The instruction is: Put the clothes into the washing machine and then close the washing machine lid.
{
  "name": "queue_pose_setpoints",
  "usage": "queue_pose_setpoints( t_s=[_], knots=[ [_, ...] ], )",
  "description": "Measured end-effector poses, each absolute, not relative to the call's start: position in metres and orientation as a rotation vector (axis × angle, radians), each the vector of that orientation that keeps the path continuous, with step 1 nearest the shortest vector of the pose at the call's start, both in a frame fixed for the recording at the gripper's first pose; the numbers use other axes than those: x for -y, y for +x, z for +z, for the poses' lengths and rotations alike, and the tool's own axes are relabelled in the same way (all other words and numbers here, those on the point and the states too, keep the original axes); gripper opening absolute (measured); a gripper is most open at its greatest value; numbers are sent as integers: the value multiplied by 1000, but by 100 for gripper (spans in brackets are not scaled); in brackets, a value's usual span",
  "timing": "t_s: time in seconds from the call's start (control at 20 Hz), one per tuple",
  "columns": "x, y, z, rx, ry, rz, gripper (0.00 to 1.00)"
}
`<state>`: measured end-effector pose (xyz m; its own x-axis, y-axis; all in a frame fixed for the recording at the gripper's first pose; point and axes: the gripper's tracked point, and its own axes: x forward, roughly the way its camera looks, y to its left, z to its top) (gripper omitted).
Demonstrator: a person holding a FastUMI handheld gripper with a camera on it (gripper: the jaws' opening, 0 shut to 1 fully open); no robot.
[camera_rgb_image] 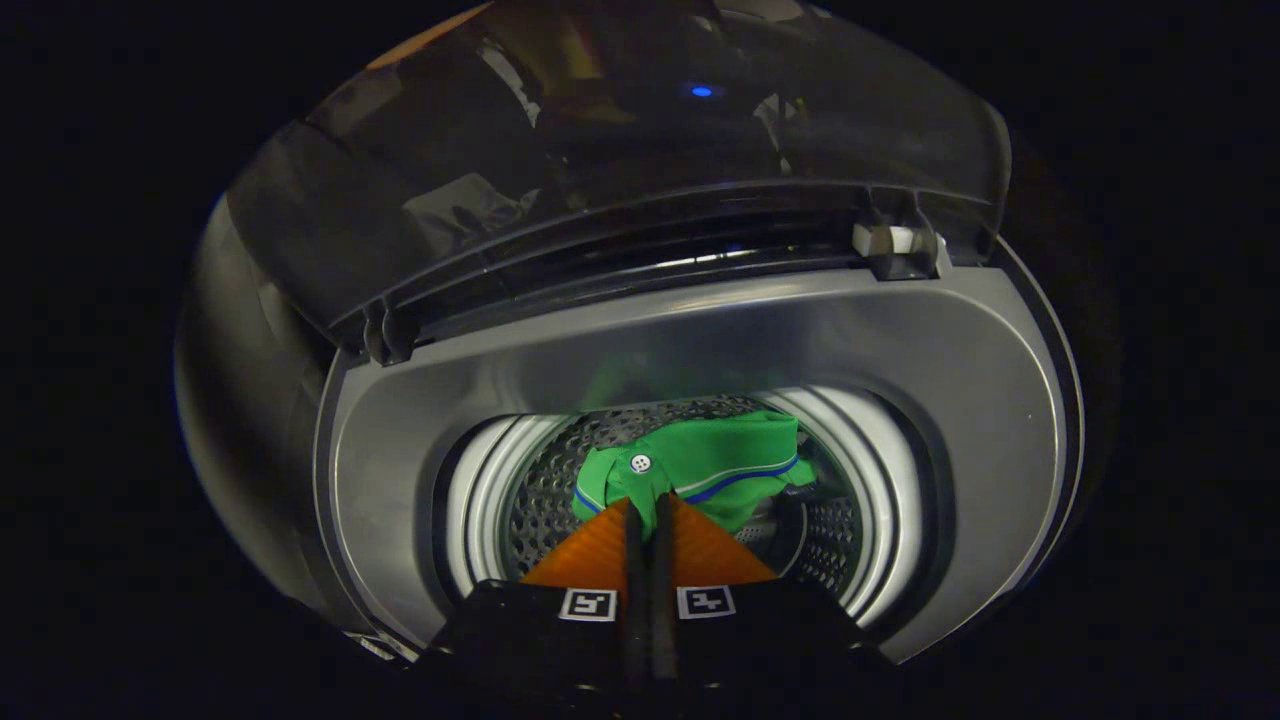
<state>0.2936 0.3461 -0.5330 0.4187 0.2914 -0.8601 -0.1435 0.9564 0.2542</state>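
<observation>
Here the gripper (648,500) has its fingers pressed together on a fold of the green shirt (700,465), which hangs over the drum (540,490) of the washing machine (960,400). It looks light and floppy; any bunched fold should hold.

lid (620,180) raised, drum mouth (900,500) open | green garment (720,465) blocks drum centre ahead of hand-held gripper (650,500)

A small blue light (702,91) is glowing high up in the dark. An orange stripe (430,35) is showing well apart from it. Blurry shiny patches are sitting between them, too dim to tell.
</observation>
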Motion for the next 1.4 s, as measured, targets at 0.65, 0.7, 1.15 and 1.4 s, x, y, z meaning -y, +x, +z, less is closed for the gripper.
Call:
queue_pose_setpoints(
  t_s=[0.65, 0.7, 1.15, 1.4],
  knots=[
    [-335, 292, -517, -1081, 95, 252, 99],
    [-334, 290, -510, -1070, 100, 241, 99],
    [-319, 281, -396, -924, 63, 245, 99],
    [-315, 304, -316, -807, 31, 245, 99]
  ],
)
